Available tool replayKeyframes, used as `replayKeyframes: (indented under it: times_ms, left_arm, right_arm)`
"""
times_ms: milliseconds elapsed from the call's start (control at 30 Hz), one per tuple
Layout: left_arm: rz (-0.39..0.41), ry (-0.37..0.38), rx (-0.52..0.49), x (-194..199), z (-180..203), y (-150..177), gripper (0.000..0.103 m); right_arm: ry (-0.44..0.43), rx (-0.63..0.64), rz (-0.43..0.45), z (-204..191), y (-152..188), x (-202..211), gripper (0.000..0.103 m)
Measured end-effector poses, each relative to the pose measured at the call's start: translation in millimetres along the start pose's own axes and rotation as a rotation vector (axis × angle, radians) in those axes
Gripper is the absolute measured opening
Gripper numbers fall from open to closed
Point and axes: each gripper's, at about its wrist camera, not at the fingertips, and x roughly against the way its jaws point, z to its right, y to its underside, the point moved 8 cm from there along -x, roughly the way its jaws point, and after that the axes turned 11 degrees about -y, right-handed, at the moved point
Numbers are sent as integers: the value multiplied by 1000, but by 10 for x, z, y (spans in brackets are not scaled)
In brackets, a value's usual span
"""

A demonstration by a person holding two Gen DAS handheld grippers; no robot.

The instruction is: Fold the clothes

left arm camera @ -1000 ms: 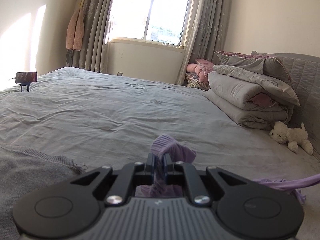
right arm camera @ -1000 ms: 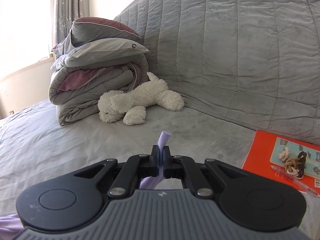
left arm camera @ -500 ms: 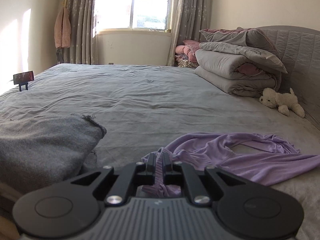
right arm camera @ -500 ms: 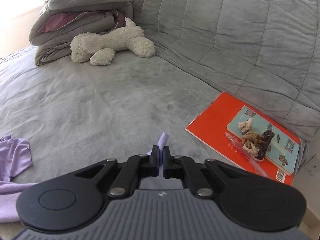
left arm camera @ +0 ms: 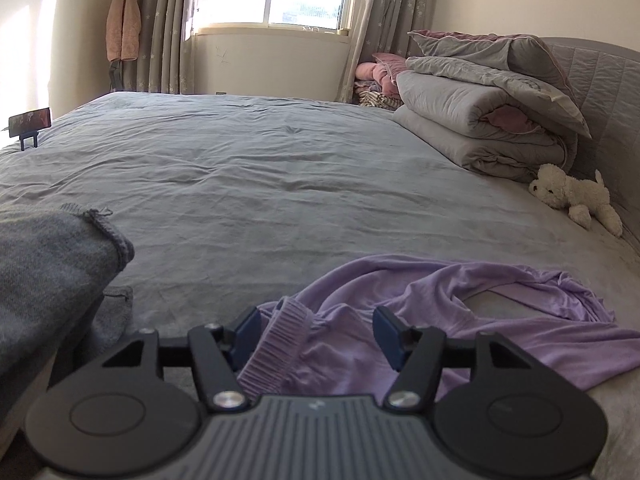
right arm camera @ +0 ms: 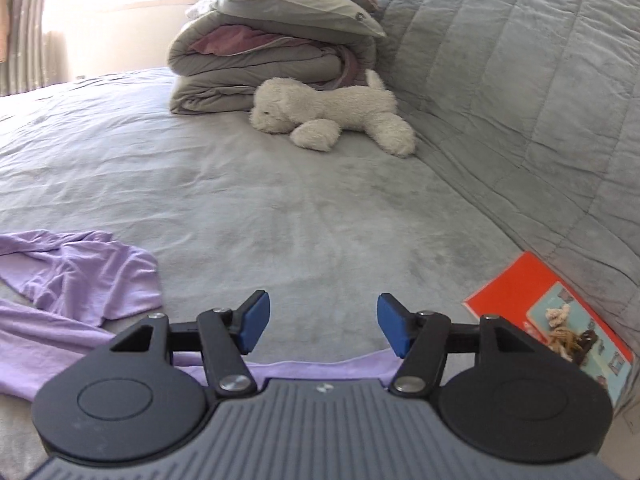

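Note:
A lilac garment (left arm camera: pixel 460 304) lies spread and rumpled on the grey bed (left arm camera: pixel 280 184). My left gripper (left arm camera: pixel 316 334) hovers low over its ribbed cuff (left arm camera: pixel 276 340); its jaws are opening, and the cuff lies loose between the blue pads without being pressed. In the right wrist view the same lilac garment (right arm camera: pixel 80 276) lies at the left, with an edge running under my right gripper (right arm camera: pixel 323 328). The right jaws are opening too, with only bare bed sheet between the pads.
A grey knit garment (left arm camera: pixel 48 280) sits at the left bed edge. Folded quilts (left arm camera: pixel 492 120) and a white plush dog (right arm camera: pixel 332 112) lie by the padded headboard (right arm camera: pixel 520 80). An orange book with a keyring (right arm camera: pixel 560 320) lies at the right. A phone stand (left arm camera: pixel 30 124) is far left.
Both grippers were shut on lilac fabric and have let go, their jaws now apart. Both sank toward the bed, and the garment now lies laid out on the sheet.

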Motion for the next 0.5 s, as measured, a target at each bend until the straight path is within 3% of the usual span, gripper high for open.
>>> replayKeyframes:
  times_ms: [33, 67, 133, 200, 267, 300, 400, 500]
  left_arm:
    - [-8, -3, -10, -52, 26, 12, 48]
    - [-26, -4, -15, -114, 50, 35, 24]
    - [-61, 15, -20, -190, 88, 78, 0]
    - [-46, 22, -39, -157, 103, 86, 0]
    - [-16, 30, -57, -44, 92, 60, 0]
    - [1, 40, -59, 50, 60, 35, 0]
    - [55, 69, -67, 339, -41, -41, 0]
    - [77, 120, -90, 590, -129, -48, 0]
  right_arm:
    - [-42, 16, -5, -106, -10, -29, 63]
    - [-76, 30, -11, -215, -9, -67, 63]
    - [-154, 70, -36, -437, 14, -153, 63]
    - [-213, 125, -72, -650, 64, -242, 61]
    - [-233, 185, -137, -813, 152, -341, 28]
    - [-238, 211, -171, -876, 196, -387, 4]
    - [-251, 236, -227, -978, 295, -414, 1]
    - [-274, 214, -227, -940, 281, -321, 1]
